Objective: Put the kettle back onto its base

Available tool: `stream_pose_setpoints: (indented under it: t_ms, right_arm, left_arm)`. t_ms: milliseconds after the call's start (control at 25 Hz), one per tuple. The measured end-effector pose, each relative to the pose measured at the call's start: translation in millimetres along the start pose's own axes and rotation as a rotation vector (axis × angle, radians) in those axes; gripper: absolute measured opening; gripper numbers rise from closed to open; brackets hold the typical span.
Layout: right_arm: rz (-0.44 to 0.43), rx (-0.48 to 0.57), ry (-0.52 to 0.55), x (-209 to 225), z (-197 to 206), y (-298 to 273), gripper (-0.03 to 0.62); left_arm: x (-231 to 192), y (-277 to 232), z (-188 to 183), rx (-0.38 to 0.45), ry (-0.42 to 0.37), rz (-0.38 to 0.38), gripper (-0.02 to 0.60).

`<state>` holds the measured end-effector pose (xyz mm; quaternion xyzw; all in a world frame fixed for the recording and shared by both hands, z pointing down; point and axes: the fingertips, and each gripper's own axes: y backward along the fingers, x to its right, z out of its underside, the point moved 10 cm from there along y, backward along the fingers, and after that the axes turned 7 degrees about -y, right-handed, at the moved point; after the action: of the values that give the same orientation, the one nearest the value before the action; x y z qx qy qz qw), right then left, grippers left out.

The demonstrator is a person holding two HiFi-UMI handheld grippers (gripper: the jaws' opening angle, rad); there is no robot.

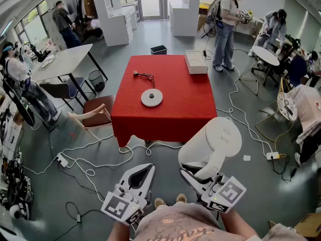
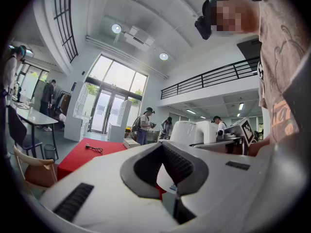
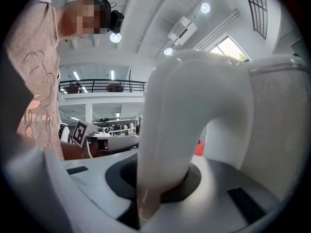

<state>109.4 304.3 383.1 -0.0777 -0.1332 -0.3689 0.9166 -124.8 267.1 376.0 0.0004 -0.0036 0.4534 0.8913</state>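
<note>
The white kettle [image 1: 216, 138] hangs in the air in front of the red table [image 1: 175, 112], off its near right corner. My right gripper [image 1: 194, 171] is shut on the kettle handle [image 3: 170, 130], which fills the right gripper view. The round white base [image 1: 151, 97] lies flat in the middle of the table, its black cord [image 1: 144, 76] trailing behind it. My left gripper [image 1: 149, 167] is held low beside the right one, shut with nothing in it. In the left gripper view the red table [image 2: 82, 152] lies ahead and the kettle [image 2: 187, 131] shows at the right.
A long white box [image 1: 195, 62] sits at the table's far right corner. A wooden chair [image 1: 93, 114] stands at the table's left side. White cables [image 1: 95, 162] and a power strip [image 1: 62, 159] lie on the floor before the table. Several people stand or sit around the room.
</note>
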Motion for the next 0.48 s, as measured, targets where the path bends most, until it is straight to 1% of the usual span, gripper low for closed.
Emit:
stream_pose_setpoints:
  t_ms: [280, 480]
  right_arm:
    - [-0.011, 0.014, -0.014, 5.3, 1.6, 2.2, 0.058]
    - [-0.023, 0.000, -0.007, 11.3, -3.6, 9.1, 0.058]
  left_arm:
    - [1.9, -2.5, 3.5, -0.003, 0.000, 0.000, -0.002]
    - [9.5, -8.5, -1.0, -0.002, -0.007, -0.009, -0.002]
